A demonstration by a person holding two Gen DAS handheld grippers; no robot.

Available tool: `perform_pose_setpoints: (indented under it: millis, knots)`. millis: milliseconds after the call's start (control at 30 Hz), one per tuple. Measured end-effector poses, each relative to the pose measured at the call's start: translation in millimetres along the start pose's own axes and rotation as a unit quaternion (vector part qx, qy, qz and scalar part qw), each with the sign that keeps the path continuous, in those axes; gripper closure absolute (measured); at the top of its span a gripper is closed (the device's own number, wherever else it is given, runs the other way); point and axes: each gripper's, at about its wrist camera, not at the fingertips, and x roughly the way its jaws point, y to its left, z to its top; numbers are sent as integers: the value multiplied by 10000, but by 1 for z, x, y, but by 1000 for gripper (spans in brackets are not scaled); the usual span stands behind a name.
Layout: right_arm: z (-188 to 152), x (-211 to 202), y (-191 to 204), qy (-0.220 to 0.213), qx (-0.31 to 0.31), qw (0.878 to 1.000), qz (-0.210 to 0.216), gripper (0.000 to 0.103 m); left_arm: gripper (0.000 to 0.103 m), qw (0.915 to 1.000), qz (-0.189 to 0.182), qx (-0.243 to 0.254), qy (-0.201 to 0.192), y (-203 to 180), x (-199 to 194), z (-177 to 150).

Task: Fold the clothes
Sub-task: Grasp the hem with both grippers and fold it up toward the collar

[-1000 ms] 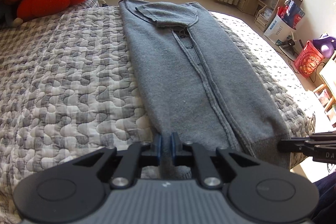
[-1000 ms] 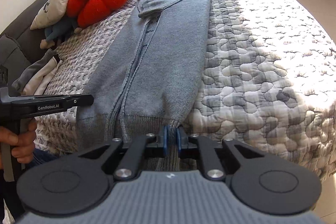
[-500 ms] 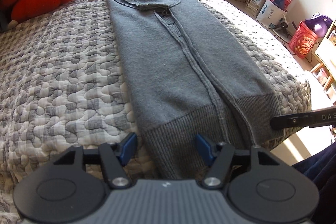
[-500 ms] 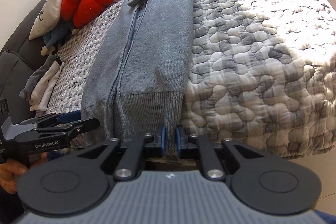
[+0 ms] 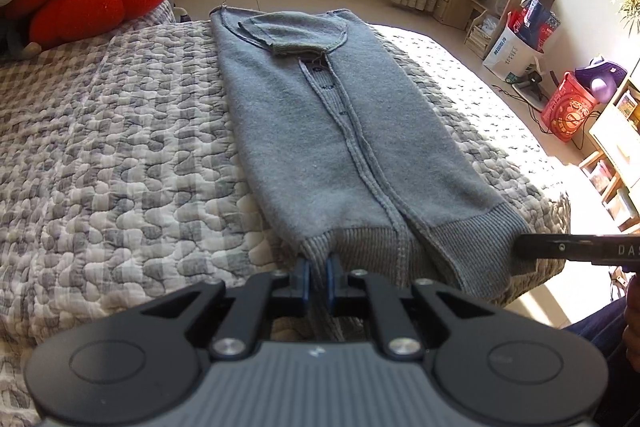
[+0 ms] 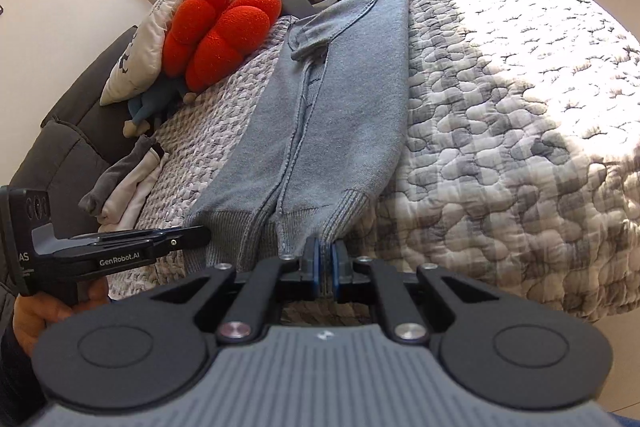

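The grey knitted sweater (image 5: pixel 344 131) lies lengthwise on the grey-and-white quilted bedspread (image 5: pixel 120 155), folded into a long narrow panel with both side edges turned inward so that they meet along a central seam line. A sleeve end is folded across the collar area at the far end. The ribbed hem (image 5: pixel 400 247) forms the near end and sits at the near edge of the bed.

The left gripper (image 5: pixel 319 277) is closed on the hem's left corner; its blue pads (image 5: pixel 305 277) press on the ribbed fabric from both sides. Its jaws have just been closing, with the hem between them. In the right wrist view the left gripper (image 6: pixel 200 235) appears from the side with its tip at the same corner, and the person's hand (image 6: pixel 52 311) grips its handle.

The right gripper (image 6: pixel 325 267) is closed on the hem's right corner, which is raised clear of the bedspread (image 6: pixel 500 147) and gathered into the narrow gap between its pads (image 6: pixel 313 267). In the left wrist view the tip of the right gripper (image 5: pixel 520 247) meets that corner.

Beyond the sweater (image 6: pixel 328 99), at the head of the bed, rest an orange-red flower-shaped plush cushion (image 6: pixel 218 31) and a white pillow (image 6: pixel 140 55). A small stack of folded grey and white clothes (image 6: pixel 124 183) lies on the bed to the sweater's left.
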Motion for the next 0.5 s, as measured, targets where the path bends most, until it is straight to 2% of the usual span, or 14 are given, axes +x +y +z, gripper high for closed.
perform_pose_setpoints:
  millis: [100, 267, 500]
  knots:
    - [16, -5, 2, -178, 4, 9998, 83, 94, 95, 9997, -17, -217, -83, 8, -3, 17]
    - [68, 4, 5, -331, -138, 9994, -6, 94, 95, 9988, 34, -419, -235, 19, 4, 65]
    - [152, 65, -4, -243, 160, 9989, -354, 94, 95, 9950, 198, -971, -145, 50, 62, 141]
